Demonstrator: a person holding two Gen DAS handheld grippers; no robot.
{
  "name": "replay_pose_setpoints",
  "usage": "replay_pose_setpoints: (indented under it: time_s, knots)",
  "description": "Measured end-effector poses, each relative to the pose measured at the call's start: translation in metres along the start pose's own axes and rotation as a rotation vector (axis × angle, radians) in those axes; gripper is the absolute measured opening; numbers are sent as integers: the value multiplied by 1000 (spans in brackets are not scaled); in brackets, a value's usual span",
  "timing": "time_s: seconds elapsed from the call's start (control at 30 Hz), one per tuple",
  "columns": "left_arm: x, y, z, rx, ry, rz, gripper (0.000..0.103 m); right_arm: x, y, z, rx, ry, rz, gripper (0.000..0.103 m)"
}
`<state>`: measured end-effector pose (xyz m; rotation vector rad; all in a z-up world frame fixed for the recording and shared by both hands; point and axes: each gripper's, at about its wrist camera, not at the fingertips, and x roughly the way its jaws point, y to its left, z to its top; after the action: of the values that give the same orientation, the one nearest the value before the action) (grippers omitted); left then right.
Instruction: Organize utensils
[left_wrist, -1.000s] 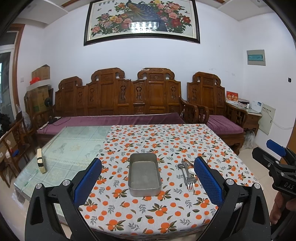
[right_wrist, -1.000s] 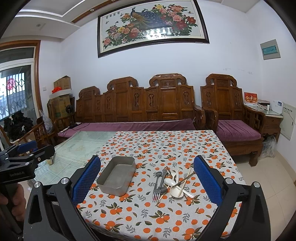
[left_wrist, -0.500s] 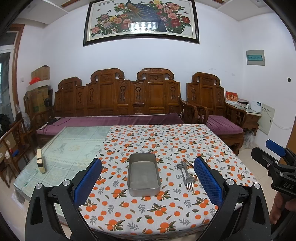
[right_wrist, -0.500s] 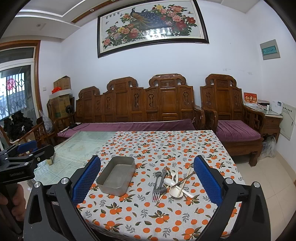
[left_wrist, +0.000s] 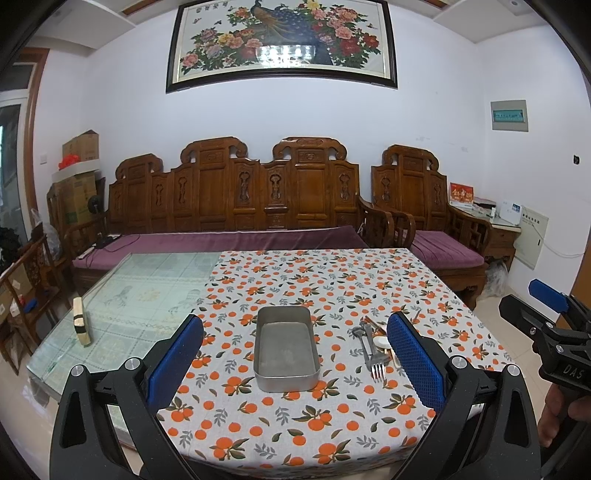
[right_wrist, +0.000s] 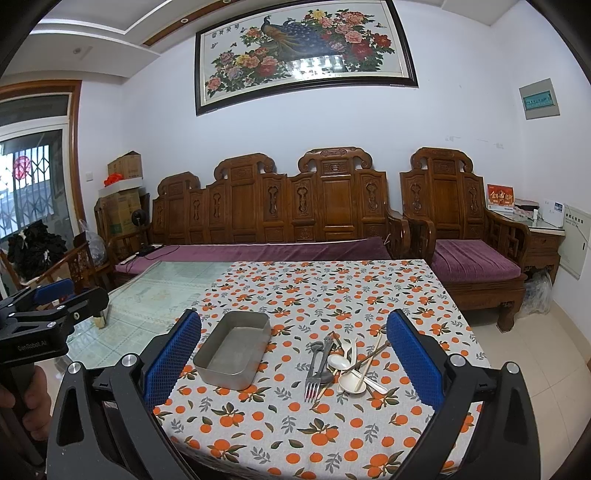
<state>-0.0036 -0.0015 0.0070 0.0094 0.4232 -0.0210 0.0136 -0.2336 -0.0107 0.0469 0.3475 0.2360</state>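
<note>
Both hand-held grippers, left (left_wrist: 295, 363) and right (right_wrist: 293, 360), spread wide, empty; utensil pile (right_wrist: 341, 363) at 3 o'clock of metal tray (right_wrist: 232, 349) (apart).

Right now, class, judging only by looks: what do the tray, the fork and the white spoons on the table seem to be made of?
Tray: probably metal, dull grey brushed finish with soft reflections.
Fork: metal, grey with a slight shine on its thin tines.
White spoons: ceramic or plastic, smooth opaque white; the look leaves it open.
</note>
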Motion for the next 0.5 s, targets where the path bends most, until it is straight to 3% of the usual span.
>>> replay_pose_setpoints:
  time_s: [0.5]
  knots:
    - [-2,-3,1,1,0,-5,97,0,0,0,2,1,0,100]
